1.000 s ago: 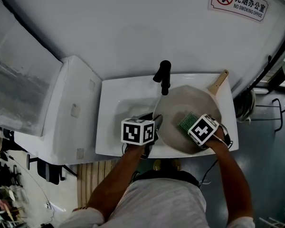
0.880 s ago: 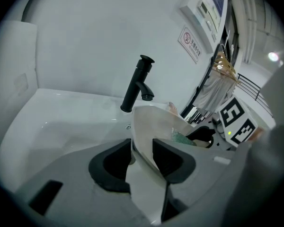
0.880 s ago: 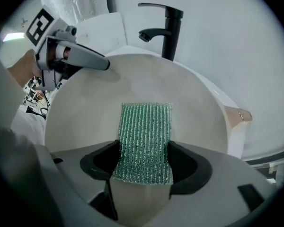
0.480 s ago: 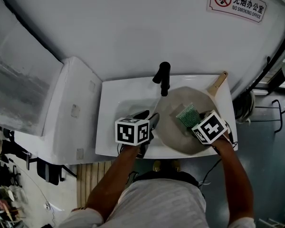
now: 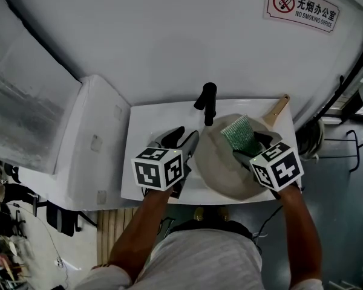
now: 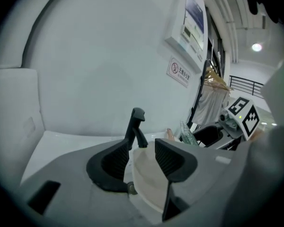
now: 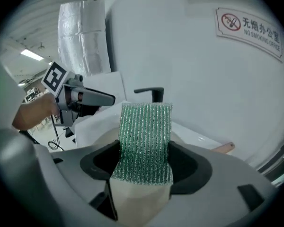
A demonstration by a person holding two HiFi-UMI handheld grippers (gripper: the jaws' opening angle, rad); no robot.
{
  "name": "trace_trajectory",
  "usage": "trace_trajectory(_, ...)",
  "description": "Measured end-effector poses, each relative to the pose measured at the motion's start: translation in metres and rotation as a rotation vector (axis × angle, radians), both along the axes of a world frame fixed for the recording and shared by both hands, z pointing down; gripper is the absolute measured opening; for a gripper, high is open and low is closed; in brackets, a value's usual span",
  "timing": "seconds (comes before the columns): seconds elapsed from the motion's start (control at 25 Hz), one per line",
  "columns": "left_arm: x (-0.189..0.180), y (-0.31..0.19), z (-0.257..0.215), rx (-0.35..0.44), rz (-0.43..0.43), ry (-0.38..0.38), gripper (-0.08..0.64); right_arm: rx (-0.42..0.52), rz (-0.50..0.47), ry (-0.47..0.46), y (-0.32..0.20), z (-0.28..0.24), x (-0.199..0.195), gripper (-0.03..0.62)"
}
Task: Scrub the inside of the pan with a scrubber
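A beige pan with a wooden handle rests in the right half of the white sink. My right gripper is shut on a green mesh scrubber, which sticks up over the pan's far side. In the right gripper view the scrubber stands upright between the jaws of my right gripper, above the pan. My left gripper hangs just left of the pan with its jaws spread. In the left gripper view the pan lies beyond the parted jaws of my left gripper, untouched.
A black faucet rises at the sink's back edge, between the two grippers. A white cabinet adjoins the sink on the left. The white wall behind carries a no-smoking sign. Dark cables and metal frames stand at the right.
My left gripper has let go of the pan's left rim, opened, and drawn back to the left. My right gripper has lifted the scrubber off the pan's inside toward the far rim.
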State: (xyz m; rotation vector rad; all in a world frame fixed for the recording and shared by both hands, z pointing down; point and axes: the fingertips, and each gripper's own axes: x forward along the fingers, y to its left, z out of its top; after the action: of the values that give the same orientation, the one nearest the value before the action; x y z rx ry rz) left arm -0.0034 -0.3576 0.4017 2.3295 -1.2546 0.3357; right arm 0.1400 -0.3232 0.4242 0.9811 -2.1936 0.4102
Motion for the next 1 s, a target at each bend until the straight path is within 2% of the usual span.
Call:
trace_trajectory(0.2, 0.012, -0.001, -0.047, 0.143, 0.023, 0.051, 0.169, 0.155, 0.008, -0.143, -0.005, -0.050, -0.012, 0.304)
trace_trajectory(0.48, 0.031, 0.006, -0.092, 0.336, 0.083, 0.123, 0.109, 0.331, 0.017, -0.349, -0.005, -0.101, -0.014, 0.304)
trace_trajectory(0.72, 0.046, 0.018, -0.117, 0.468, 0.137, 0.163, 0.066, 0.458, -0.004, -0.456, 0.001, -0.131, -0.012, 0.304)
trace_trajectory(1.0, 0.058, 0.035, -0.133, 0.571, 0.177, 0.147, 0.032, 0.582, -0.037, -0.549, 0.017, -0.158, -0.014, 0.304)
